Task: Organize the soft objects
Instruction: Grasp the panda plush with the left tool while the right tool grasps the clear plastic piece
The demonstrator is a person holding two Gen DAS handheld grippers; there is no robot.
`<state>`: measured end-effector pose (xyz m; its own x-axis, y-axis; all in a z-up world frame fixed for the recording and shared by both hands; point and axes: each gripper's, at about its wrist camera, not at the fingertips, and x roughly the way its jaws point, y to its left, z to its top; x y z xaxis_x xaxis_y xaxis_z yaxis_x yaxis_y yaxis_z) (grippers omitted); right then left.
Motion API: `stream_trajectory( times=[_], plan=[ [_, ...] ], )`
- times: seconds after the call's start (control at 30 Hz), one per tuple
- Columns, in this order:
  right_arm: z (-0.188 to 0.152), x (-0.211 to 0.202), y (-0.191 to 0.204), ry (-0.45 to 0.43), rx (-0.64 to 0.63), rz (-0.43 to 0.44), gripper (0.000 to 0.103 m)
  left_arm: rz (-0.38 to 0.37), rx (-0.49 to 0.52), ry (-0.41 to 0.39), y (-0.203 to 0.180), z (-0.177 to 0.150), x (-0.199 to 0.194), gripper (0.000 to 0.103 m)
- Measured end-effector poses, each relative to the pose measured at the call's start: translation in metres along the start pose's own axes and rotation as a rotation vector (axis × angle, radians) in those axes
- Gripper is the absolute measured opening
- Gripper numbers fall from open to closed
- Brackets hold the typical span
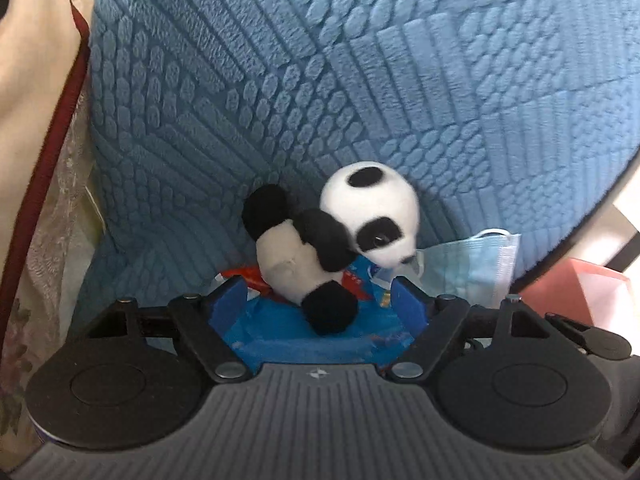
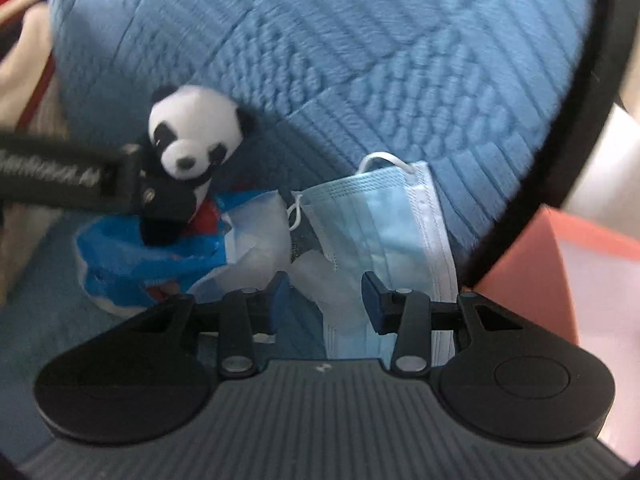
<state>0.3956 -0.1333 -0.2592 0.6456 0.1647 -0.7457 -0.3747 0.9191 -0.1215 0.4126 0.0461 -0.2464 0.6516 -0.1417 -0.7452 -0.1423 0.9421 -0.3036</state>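
The left tool (image 1: 320, 300) stands wide open around the black-and-white plush panda (image 1: 320, 240), which lies on a crumpled blue plastic wrapper (image 1: 320, 340) against the blue textured cushion (image 1: 320, 80). The right tool (image 2: 325, 296), half open and empty, hovers over the pale blue pleated face mask (image 2: 384, 216).

Soft daylight, brightest at right edge w/ slight glare; fisheye bends edges in both views. Right wrist view motion-blurred; left wrist view sharper.

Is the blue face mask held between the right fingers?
No: the face mask lies past the open right fingers, untouched.
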Motion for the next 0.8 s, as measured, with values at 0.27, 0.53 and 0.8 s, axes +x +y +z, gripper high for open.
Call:
stream_trajectory(
  times=[0.27,0.53,0.8],
  plan=[
    [0.004,0.024,-0.006,0.053,-0.015,0.056,0.045,0.035,-0.024,0.024,0.005,0.009,0.022,0.083],
    [0.002,0.044,-0.007,0.098,0.003,0.074,0.045,0.035,-0.03,0.042,0.009,0.011,0.034,0.079],
    [0.013,0.041,-0.015,0.062,0.019,0.066,0.026,0.043,-0.013,0.049,0.013,0.013,0.05,0.058]
  ],
)
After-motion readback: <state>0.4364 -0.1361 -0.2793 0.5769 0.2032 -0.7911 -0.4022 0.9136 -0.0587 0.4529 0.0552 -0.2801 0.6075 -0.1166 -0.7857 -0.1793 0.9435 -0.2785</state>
